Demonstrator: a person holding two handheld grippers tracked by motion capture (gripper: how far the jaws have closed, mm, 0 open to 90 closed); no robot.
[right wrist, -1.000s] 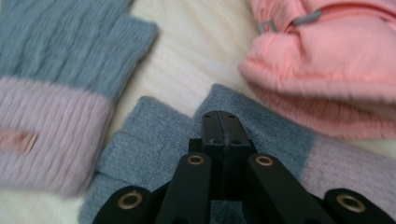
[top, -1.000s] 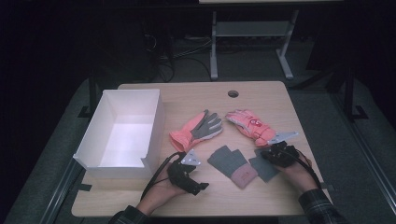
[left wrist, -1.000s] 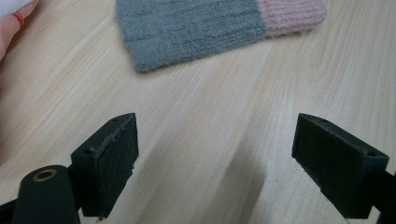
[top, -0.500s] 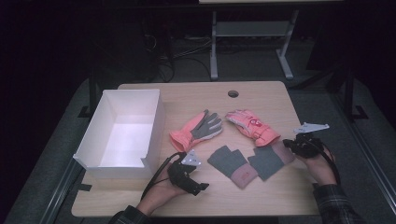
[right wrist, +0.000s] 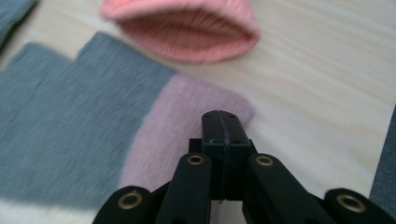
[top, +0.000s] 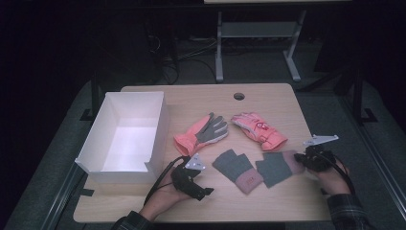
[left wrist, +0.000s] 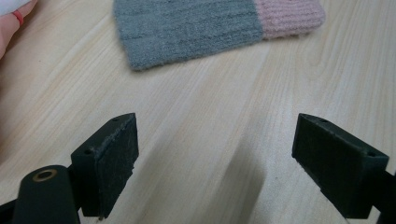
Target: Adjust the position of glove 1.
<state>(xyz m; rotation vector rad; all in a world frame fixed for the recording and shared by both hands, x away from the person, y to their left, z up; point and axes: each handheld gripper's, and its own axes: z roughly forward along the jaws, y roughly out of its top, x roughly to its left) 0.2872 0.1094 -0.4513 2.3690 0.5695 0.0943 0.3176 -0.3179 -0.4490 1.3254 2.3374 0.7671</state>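
While its two black jaws press flat together with nothing visibly between them, the right gripper (right wrist: 222, 122) sits over the pink cuff of the right grey knit mitten (top: 277, 166), at about four o'clock on the wooden table (top: 268, 98); whether its tips touch the wool I cannot tell. Seen from the high view, this right gripper (top: 309, 159) lies just beside the mitten's cuff end, near the table's right edge. At roughly twelve o'clock from the gripper in its own view lies the open cuff of a pink ski glove (right wrist: 183, 25). Toward seven o'clock on the table, the left gripper (top: 191, 184) rests in the person's left hand (top: 160, 203), and its jaws stand wide apart over bare wood, holding nothing. Just ahead of those jaws, at twelve o'clock in the left gripper view, lies the left grey knit mitten (left wrist: 212, 25), apart from them. Near the table's centre lie a coral glove with a grey palm (top: 203, 132) and the pink ski glove, side by side. At nine o'clock stands a white open box (top: 158, 127).
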